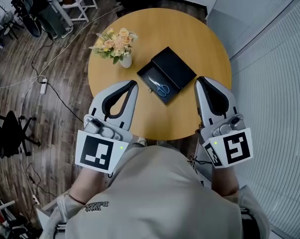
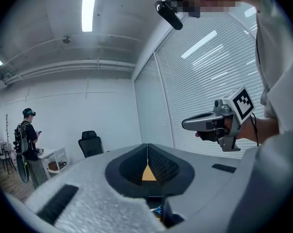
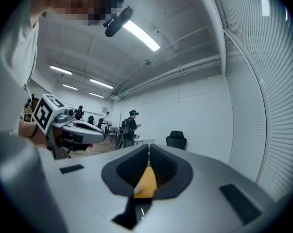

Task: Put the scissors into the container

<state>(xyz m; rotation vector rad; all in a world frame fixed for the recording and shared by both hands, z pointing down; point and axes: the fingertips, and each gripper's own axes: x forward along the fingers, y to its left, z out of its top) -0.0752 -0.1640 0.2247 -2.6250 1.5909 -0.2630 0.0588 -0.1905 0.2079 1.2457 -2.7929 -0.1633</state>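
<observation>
While empty, left tool (image 1: 134, 84), right tool (image 1: 199, 80) seem closed.

Blue-handled scissors (image 1: 159, 86) lie inside a black container (image 1: 177, 68) at the middle of a round wooden table (image 1: 189, 39). A vase of flowers (image 1: 116, 45) stands near its left edge. The left gripper (image 1: 132, 83) and right gripper (image 1: 200, 81) hover over the near edge.
</observation>
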